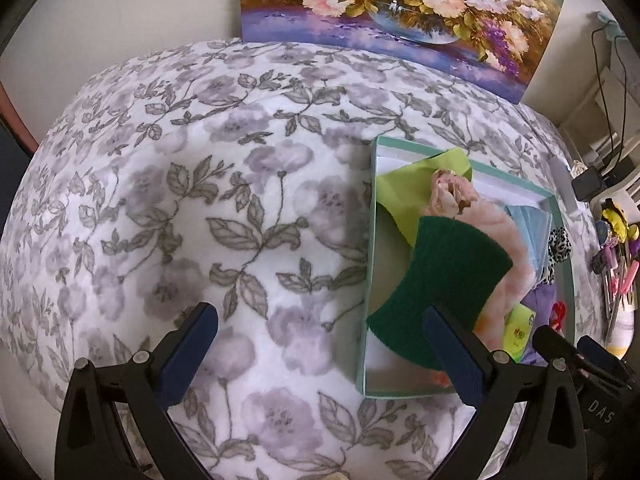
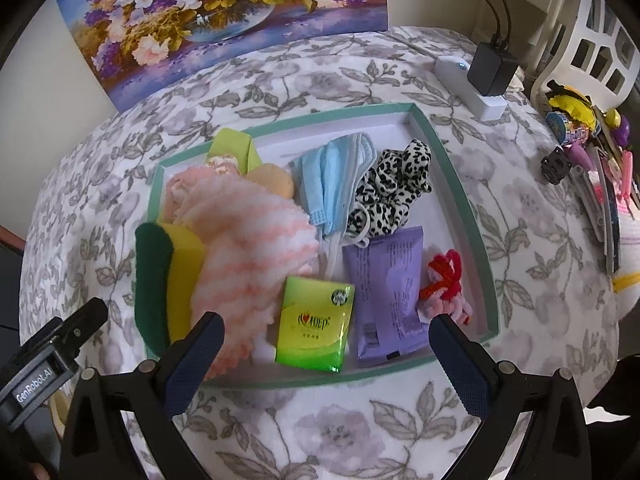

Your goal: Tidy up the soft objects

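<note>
A shallow teal-rimmed box (image 2: 452, 168) lies on a flowered blanket and holds several soft things. In it are a green and yellow sponge (image 2: 154, 280), a pink-and-white fluffy cloth (image 2: 248, 248), a blue face mask (image 2: 332, 172), a leopard-print scrunchie (image 2: 392, 184), a purple packet (image 2: 388, 292), a green tissue pack (image 2: 316, 320) and a red twisted tie (image 2: 444, 276). My right gripper (image 2: 327, 322) hangs open over the box's near side, its pads wide of the tissue pack. My left gripper (image 1: 320, 316) is open over the blanket beside the box (image 1: 370, 240), close to the sponge (image 1: 448, 280).
A flower painting (image 2: 224, 12) leans against the wall behind the blanket. A white power strip with a black charger (image 2: 480, 84) lies past the box. Clips, pens and small trinkets (image 2: 592, 168) crowd the right edge beside a white chair (image 2: 592, 52). Left of the box is bare blanket (image 1: 180, 200).
</note>
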{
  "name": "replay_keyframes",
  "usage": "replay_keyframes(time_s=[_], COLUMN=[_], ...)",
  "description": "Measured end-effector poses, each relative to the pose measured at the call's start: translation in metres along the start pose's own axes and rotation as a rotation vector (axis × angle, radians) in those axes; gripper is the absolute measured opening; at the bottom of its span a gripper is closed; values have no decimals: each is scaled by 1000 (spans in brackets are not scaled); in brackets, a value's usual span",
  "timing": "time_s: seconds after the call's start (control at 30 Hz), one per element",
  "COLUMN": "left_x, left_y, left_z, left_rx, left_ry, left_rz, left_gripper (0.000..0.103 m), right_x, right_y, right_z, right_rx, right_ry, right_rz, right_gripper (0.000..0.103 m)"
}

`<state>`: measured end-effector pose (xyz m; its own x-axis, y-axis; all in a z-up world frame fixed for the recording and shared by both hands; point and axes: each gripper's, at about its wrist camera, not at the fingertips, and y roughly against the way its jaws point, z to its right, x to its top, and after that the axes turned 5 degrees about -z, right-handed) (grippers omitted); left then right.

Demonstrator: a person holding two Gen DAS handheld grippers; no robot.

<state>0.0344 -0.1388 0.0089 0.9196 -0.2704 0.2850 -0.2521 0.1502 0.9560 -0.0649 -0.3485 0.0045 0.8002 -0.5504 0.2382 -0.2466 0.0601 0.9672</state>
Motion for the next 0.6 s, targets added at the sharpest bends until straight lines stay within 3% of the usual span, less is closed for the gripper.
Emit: replay_keyframes(time_s=[0.6], left_x=[-38], left_y=[16], left_z=[-17], left_rx=[137], left_ry=[-31], left_rz=[24], left_gripper=[102], right_x=[-46], right_y=[17], right_z=[-20], right_rx=[-25], right_ry=[68], right_rz=[34], right_gripper=[103])
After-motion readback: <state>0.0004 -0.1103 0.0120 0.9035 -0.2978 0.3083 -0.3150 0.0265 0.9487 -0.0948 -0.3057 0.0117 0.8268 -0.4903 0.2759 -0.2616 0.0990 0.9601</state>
